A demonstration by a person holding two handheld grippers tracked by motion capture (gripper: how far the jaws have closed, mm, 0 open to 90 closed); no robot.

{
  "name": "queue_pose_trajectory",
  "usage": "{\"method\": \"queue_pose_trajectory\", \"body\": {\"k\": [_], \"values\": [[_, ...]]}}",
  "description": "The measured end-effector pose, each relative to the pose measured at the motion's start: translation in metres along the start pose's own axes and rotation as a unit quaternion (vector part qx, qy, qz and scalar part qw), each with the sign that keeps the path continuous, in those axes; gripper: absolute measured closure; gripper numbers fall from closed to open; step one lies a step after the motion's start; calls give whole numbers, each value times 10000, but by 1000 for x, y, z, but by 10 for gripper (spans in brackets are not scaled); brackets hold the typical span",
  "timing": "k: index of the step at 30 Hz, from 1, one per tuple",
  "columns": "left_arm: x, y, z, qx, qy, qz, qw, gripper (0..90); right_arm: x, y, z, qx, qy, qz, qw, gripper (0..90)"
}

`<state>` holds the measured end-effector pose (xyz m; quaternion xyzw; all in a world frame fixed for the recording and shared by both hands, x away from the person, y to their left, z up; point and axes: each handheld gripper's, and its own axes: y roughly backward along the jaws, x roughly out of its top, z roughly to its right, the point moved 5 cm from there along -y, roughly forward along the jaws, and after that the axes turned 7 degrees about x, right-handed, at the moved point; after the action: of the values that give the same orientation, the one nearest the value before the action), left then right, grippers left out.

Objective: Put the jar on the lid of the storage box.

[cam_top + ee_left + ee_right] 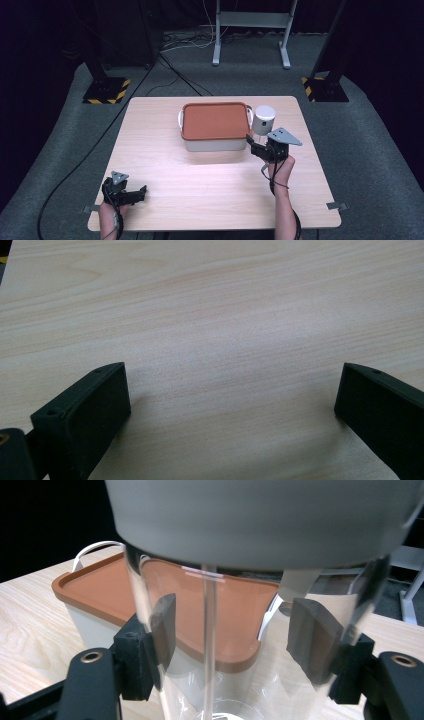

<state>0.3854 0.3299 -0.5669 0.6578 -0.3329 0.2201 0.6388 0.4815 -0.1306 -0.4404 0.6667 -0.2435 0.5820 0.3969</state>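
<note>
A clear jar [263,120] with a pale grey lid [260,520] stands just right of a white box [210,145] that has a brown lid [216,120] and white side handles. My right gripper [257,145] is shut on the jar's clear body, a pad pressing each side; in the right gripper view [235,625] the brown lid [100,587] shows behind and through the jar. My left gripper [142,192] rests near the table's front left corner. Its jaws stand wide apart over bare wood in the left gripper view [232,385], with nothing between them.
The light wooden table [200,190] has tape marks at its front corners [336,205]. Beyond it on the grey floor are two black stands with yellow-striped bases [106,91], a white metal frame [250,30] and loose cables [175,80].
</note>
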Motion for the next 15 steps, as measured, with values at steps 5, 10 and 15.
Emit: {"method": "queue_pose_trajectory", "body": {"k": [5, 10, 15], "values": [[0, 0, 0, 0, -3, -1, 10000, 10, 4, -3, 0, 8, 15, 18, 10000, 298], [0, 0, 0, 0, -2, -2, 10000, 10, 8, -6, 1, 35, 28, 22, 10000, 298], [0, 0, 0, 0, 0, 1, 10000, 11, 10, -9, 1, 59, 24, 20, 10000, 298]]}}
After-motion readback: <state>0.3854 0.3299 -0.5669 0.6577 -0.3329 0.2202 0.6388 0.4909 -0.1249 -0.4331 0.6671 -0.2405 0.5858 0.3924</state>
